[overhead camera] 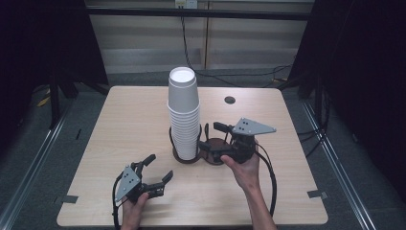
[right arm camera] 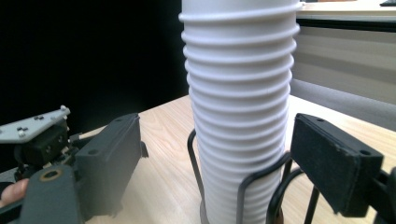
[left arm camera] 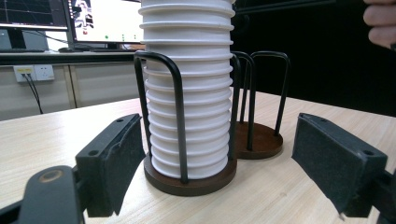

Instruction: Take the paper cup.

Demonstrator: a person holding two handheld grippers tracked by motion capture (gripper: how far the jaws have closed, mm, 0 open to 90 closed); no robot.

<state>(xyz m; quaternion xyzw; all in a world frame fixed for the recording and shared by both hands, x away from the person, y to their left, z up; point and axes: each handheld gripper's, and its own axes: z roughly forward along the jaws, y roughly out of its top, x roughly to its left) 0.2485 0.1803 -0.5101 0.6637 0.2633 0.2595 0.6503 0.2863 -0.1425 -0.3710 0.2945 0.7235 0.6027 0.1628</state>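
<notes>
The right gripper (overhead camera: 214,135) sits at the middle of the table, held from below by the person's right hand (overhead camera: 245,171), its two black jaws spread wide and holding nothing; they point toward the stack of white cups (overhead camera: 183,115), and in the right gripper view the stack (right arm camera: 240,116) rises just ahead of the jaws and between their lines, though neither pad touches it. This gripper hovers over the empty half of a dark double cup holder (overhead camera: 214,149), a pair of round brown bases with black wire hoops. The left gripper (overhead camera: 160,169) lies nearer the person, at the front left of the table, gripped by the left hand (overhead camera: 135,207), and its jaws are likewise parted and empty, angled up toward the holder. In the left gripper view the two padded jaws frame the holder (left arm camera: 261,140) from a little way back: the stack (left arm camera: 189,88) stands upright in the nearer base, ringed by the wire hoops, while the farther base beside it holds no cups. The cups are nested one in another with their ribbed rims showing as close bands, and the topmost one stands well above the wires. The wooden table (overhead camera: 119,124) is pale, with a small dark round grommet (overhead camera: 230,100) near its far edge and strips of tape at the front corners. In the left gripper view, monitors (left arm camera: 105,21) glow on a desk behind, and a wall socket (left arm camera: 35,73) shows below them.
</notes>
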